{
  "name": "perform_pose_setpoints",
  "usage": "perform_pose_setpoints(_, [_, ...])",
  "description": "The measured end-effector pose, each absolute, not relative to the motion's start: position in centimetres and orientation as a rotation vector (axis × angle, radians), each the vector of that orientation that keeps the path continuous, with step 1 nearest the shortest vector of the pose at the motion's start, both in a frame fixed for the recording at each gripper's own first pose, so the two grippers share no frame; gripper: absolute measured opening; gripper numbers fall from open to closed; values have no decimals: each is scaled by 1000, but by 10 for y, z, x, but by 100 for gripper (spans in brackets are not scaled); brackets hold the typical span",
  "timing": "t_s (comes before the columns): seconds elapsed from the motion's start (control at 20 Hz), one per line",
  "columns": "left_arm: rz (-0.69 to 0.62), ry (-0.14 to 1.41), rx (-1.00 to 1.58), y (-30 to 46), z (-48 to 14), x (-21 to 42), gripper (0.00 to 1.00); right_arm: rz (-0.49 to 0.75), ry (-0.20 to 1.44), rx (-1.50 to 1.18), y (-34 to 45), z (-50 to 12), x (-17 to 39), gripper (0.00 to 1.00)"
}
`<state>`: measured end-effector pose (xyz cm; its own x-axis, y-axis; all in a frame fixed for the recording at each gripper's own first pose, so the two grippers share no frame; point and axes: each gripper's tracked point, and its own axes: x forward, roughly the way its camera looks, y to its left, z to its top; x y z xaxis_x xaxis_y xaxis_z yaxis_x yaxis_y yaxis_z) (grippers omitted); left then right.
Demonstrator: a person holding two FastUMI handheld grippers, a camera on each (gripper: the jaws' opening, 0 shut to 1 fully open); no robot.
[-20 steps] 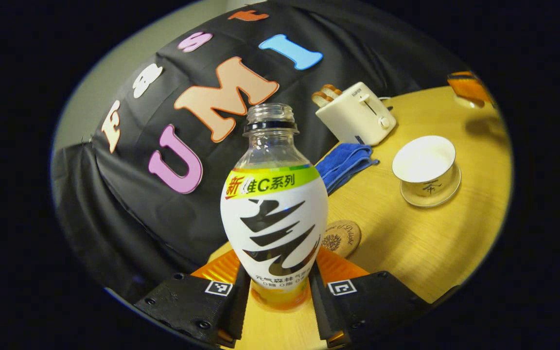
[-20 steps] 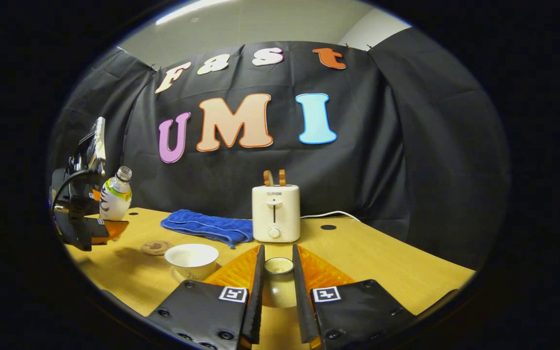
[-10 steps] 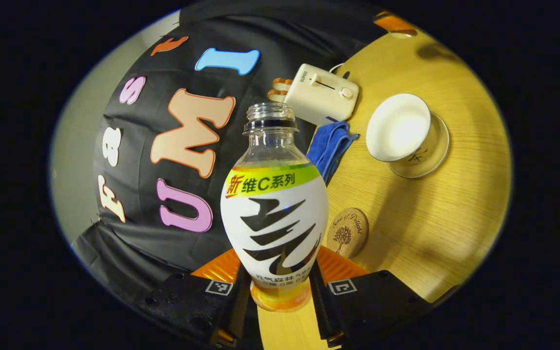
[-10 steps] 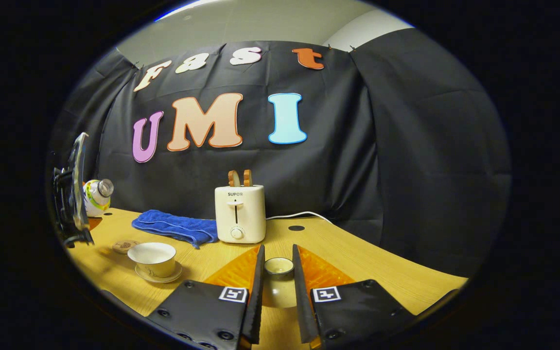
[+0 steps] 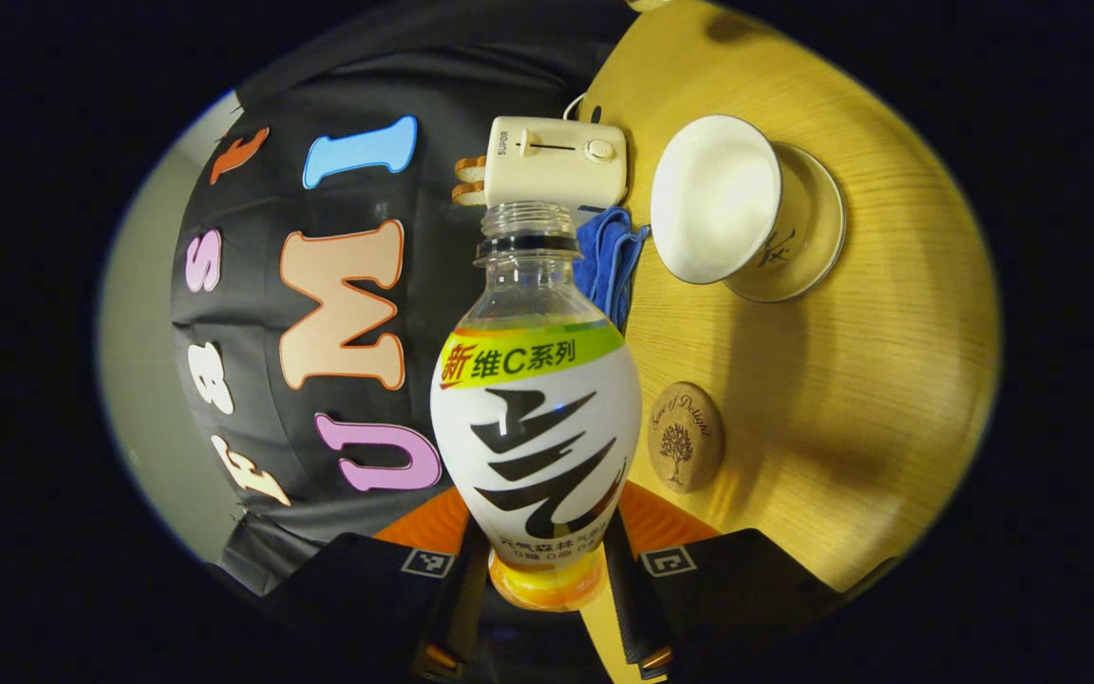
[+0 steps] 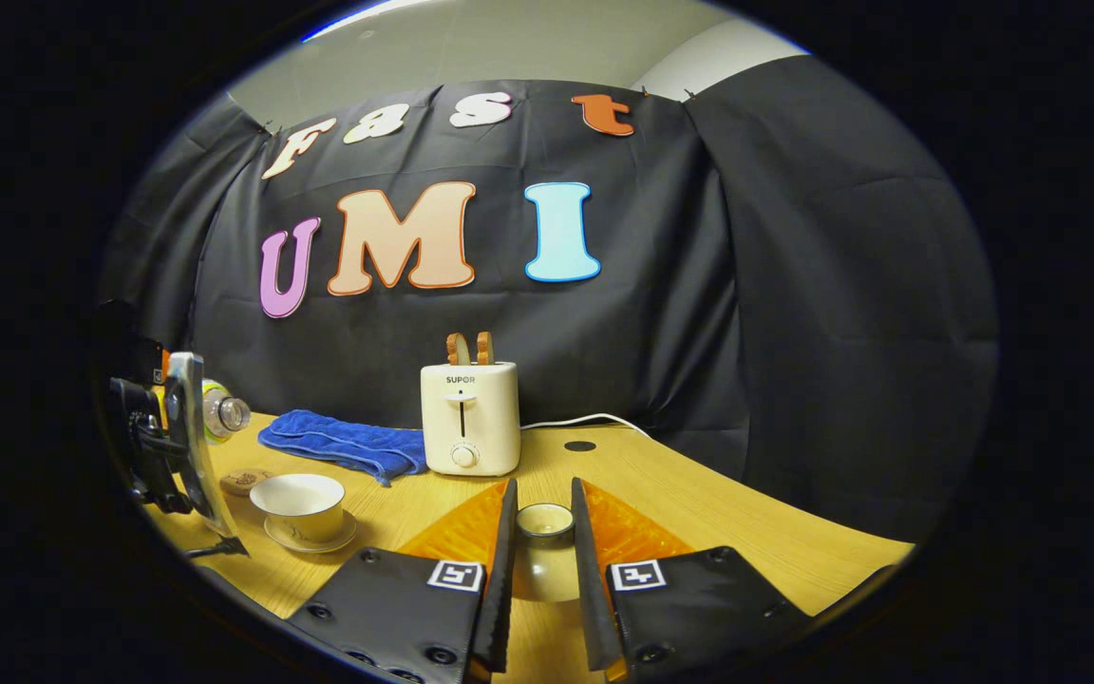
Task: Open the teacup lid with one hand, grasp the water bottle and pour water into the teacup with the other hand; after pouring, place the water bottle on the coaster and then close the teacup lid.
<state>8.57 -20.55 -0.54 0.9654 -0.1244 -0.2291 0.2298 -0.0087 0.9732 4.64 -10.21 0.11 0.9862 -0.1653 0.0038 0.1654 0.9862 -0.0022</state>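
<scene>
Toaster (image 6: 469, 418), blue cloth (image 6: 343, 445) behind open teacup (image 6: 299, 505), coaster (image 6: 245, 480) beside

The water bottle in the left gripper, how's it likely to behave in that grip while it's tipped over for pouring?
The water bottle has a rounded, egg-shaped body, so it might slip between the left gripper fingers, which pinch it near the base. Its clear upper part looks mostly empty, so it is probably light. With no cap on, any liquid will leave the mouth freely once it tilts toward the teacup.

My left gripper (image 5: 537, 581) clamped the uncapped water bottle (image 5: 536, 418). Open teacup (image 5: 716, 199) sat on its saucer (image 5: 808, 242); coaster (image 5: 686, 436) lay nearer.
</scene>
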Motion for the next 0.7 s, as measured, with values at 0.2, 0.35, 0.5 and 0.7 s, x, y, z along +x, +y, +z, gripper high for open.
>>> perform_pose_setpoints(0.2, [-268, 85, 1630, -202, -5, 90, 56, -166, -4, -3, -102, 1, 47, 34])
perform_pose_setpoints(0.35, [-265, 83, 1662, -200, -4, 91, 56, -165, -4, -3, -102, 1, 47, 34])
perform_pose_setpoints(0.5, [-251, 69, 1714, -198, 0, 93, 56, -165, -4, -3, -102, 1, 47, 35])
perform_pose_setpoints(0.7, [-240, 26, 1788, -203, 10, 98, 56, -165, -5, -3, -102, 1, 47, 35])
